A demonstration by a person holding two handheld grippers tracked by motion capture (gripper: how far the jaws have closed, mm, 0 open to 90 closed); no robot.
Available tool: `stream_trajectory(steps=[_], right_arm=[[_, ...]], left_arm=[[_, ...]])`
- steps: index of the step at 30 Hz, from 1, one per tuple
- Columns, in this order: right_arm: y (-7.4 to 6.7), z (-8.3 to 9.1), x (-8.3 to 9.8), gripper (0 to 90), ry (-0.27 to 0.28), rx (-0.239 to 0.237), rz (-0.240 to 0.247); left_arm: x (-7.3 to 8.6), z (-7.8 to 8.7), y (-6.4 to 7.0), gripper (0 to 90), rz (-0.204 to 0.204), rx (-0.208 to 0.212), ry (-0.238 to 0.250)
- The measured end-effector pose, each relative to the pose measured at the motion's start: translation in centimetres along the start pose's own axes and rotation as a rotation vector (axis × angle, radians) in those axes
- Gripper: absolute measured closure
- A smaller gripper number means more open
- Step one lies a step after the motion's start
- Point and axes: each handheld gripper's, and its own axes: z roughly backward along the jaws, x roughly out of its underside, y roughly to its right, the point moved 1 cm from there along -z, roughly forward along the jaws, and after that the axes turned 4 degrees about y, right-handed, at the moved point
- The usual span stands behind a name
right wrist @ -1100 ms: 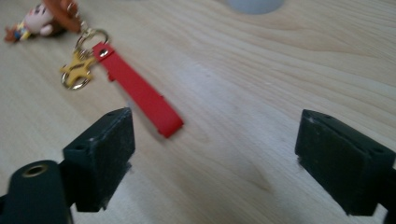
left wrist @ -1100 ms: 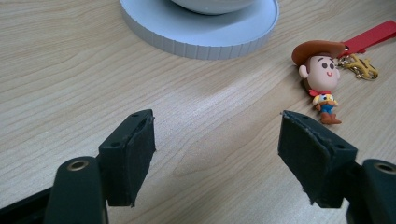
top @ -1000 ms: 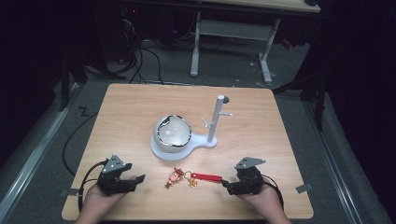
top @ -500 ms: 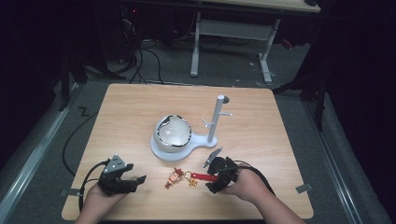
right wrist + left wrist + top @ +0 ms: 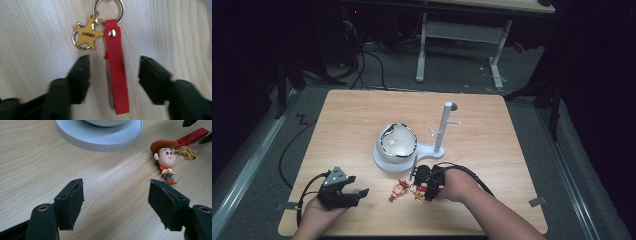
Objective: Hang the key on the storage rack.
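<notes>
Strap (image 5: 117, 67) of red keychain lies lengthwise between right gripper (image 5: 113, 75) pads, jaws just closing, not yet touching; left gripper (image 5: 116, 202) open, farther off.

In the high view the table (image 5: 362, 115) is evenly lit from above while the room around it sinks into near black, the left gripper view is sharp and bright with soft shadows under the tongs, and the right gripper view is washed pale, its lower edge blurred.
</notes>
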Motion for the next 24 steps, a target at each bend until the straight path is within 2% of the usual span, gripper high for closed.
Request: stream_trajectory(steps=[1, 3, 5, 7, 11, 15, 22, 24], right_arm=[[0.3, -0.1, -0.6, 60.4, -0.013, -0.027, -0.003], [0.5, -0.3, -0.9, 61.0, -0.024, -0.037, 0.002], [0.6, -1.0, -1.4, 62.5, -0.063, -0.061, -0.005], [0.6, -1.5, -1.7, 62.9, -0.067, -0.068, -0.002], [0.4, -1.9, -2.0, 64.3, -0.083, -0.067, 0.013], [0.6, -1.9, -2.2, 69.9, -0.077, -0.086, 0.010], [0.6, -1.9, -2.2, 71.3, -0.091, -0.086, -0.032], [0.5, -1.8, -2.2, 71.3, -0.118, -0.076, -0.031]], left_arm=[[0.0, 0.0, 0.0, 29.2, 0.000, 0.000, 0.000], [0.0, 0.0, 0.0, 29.3, 0.000, 0.001, 0.000], [0.1, 0.0, -0.1, 29.4, 0.000, 0.002, 0.000], [0.1, 0.0, -0.1, 29.5, 0.001, 0.002, -0.001], [0.1, 0.1, 0.0, 29.6, 0.001, 0.003, -0.001], [0.1, 0.1, 0.0, 29.8, 0.000, 0.005, -0.002], [0.1, 0.1, 0.1, 29.9, -0.008, 0.006, -0.005], [0.2, 0.1, 0.1, 30.1, -0.006, 0.008, -0.005]])
